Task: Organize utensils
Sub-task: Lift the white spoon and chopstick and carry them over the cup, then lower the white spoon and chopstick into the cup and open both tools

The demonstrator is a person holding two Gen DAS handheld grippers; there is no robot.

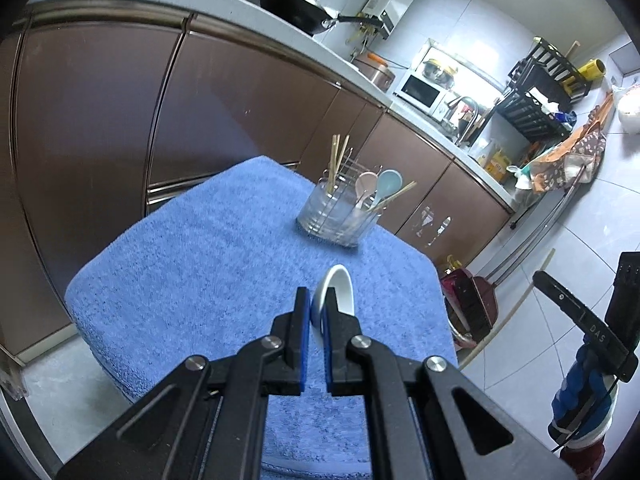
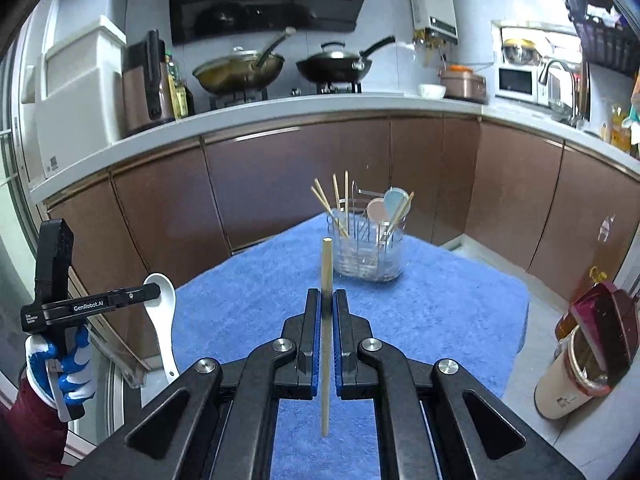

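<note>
Step in hand: we judged this to be the carry stage, with both utensils lifted clear of the blue towel (image 2: pixel 440 312) that covered the tabletop and not yet delivered.
Left tool (image 1: pixel 317 304): we found it clamped on a white spoon (image 1: pixel 338 290); in the right wrist view the spoon's bowl stood up and its handle hung down.
Right tool (image 2: pixel 327 304): we found it clamped on a single wooden chopstick (image 2: pixel 326 272), held upright, with one end above the jaws and the other below them.
Destination: we took the clear utensil holder (image 2: pixel 368 252) at the far side of the towel as the target; it already held chopsticks, a pink spoon (image 2: pixel 377 209) and a pale blue spoon (image 2: pixel 394 199).
Separation: we saw both tools well apart from the holder, at the near side.
Next move: we judged that each utensil had to be brought over the holder's mouth, lowered between the items already standing there, then released.
Caution: we expected the leaning chopsticks in the holder to obstruct a straight descent.
Hidden: we could not see the holder's inner dividers clearly through its wall.
Cut off: we could see only part of the spoon in the left wrist view, as the jaws covered the rest.
Unclear: we could not tell whether any more utensils lay on the towel behind the tools.
</note>
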